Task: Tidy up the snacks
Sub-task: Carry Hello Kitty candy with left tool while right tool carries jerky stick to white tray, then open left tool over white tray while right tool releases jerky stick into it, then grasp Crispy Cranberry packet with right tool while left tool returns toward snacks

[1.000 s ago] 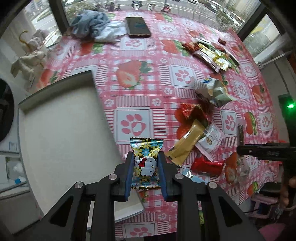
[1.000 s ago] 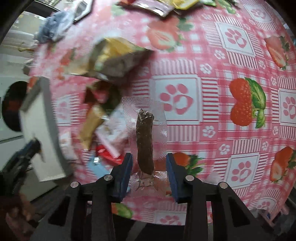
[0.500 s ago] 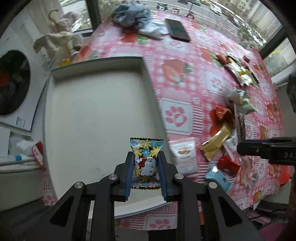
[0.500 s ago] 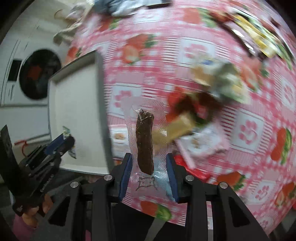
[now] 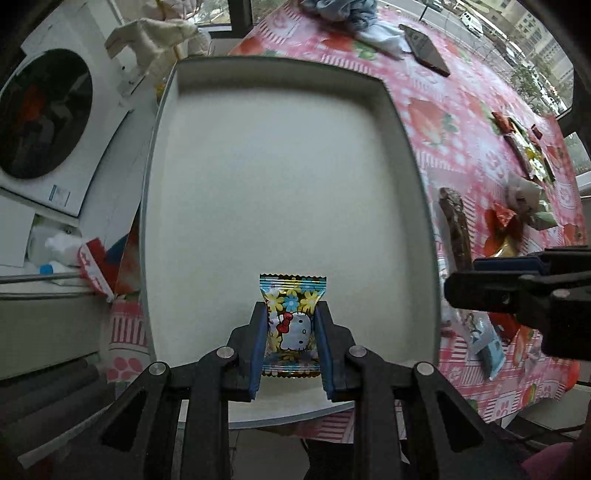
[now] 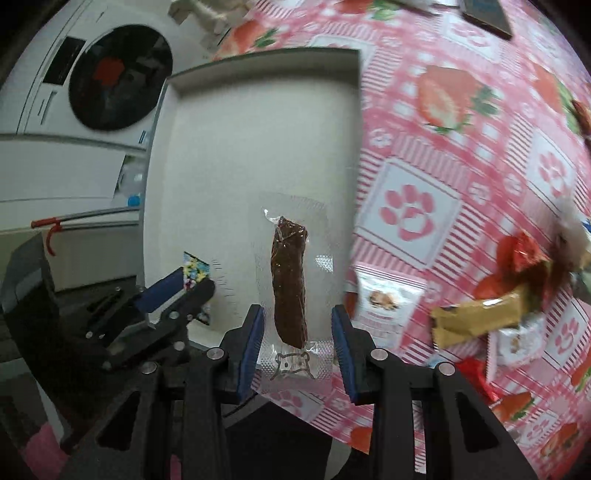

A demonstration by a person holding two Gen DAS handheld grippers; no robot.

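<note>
My left gripper (image 5: 290, 325) is shut on a Hello Kitty candy packet (image 5: 291, 325) with flowers on it, held above the near part of a white tray (image 5: 280, 192). My right gripper (image 6: 297, 334) is shut on a clear-wrapped brown sausage stick (image 6: 290, 284), held over the tray's near right edge (image 6: 354, 122). The right gripper (image 5: 517, 291) with the stick (image 5: 456, 229) shows at the right of the left wrist view. The left gripper (image 6: 177, 291) with its candy (image 6: 195, 271) shows at the lower left of the right wrist view.
Loose snacks lie on the pink strawberry tablecloth (image 6: 461, 155) right of the tray: a gold bar (image 6: 484, 317), a white packet (image 6: 388, 302), a red wrapper (image 6: 521, 251). A phone (image 5: 424, 48) and cloth (image 5: 347, 11) lie at the far end. A washing machine (image 5: 44, 114) stands left.
Both grippers have swung left from the snack pile toward the tray, each still holding its snack. The tray's inside fills the left wrist view now.
</note>
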